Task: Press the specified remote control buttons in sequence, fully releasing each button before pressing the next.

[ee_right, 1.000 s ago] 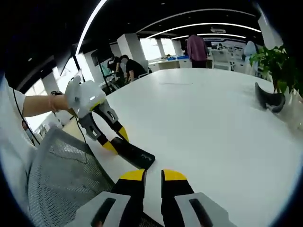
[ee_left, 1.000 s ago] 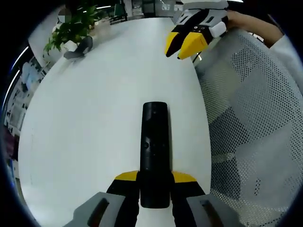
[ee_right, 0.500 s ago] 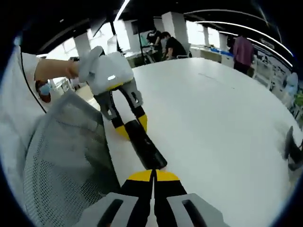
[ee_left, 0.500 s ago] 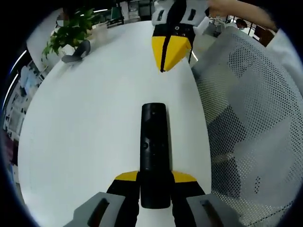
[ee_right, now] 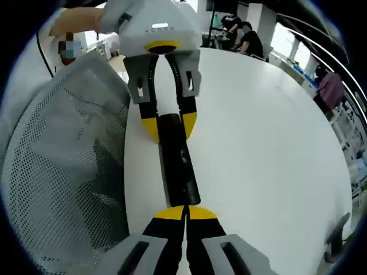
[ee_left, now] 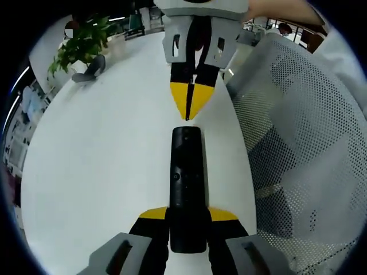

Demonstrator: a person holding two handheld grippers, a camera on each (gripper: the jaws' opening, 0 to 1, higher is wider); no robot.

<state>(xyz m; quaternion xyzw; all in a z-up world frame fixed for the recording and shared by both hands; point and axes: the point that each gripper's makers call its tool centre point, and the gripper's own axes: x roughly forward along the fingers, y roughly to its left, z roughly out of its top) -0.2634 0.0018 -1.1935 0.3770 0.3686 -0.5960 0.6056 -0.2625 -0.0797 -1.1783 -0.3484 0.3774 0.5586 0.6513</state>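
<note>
A black remote (ee_left: 187, 183) lies flat on a white desk (ee_left: 97, 154), near the desk's edge, with a grey mesh chair back (ee_left: 298, 149) just beyond that edge. In the left gripper view, the left claw (ee_left: 187, 220) grips the near end of the remote, one yellow-tipped jaw on each long side. The remote points straight away from the camera. Facing it from the far side is the right claw (ee_left: 190, 102), its two yellow tips pressed together to a point that hangs just beyond the remote's far end; whether it touches the remote cannot be told.

In the right gripper view, the right claw (ee_right: 184, 213) is clenched with nothing between its jaws, and its tips sit at the closest end of the remote (ee_right: 178, 157). The left claw (ee_right: 170, 123) holds the remote's other end, and a hand (ee_right: 80, 20) grips that tool's white body.

At the far end of the desk stand a leafy potted plant (ee_left: 80, 43) and a dark curved object (ee_left: 89, 69). Other people (ee_right: 246, 37) are in the office beyond the desk.
</note>
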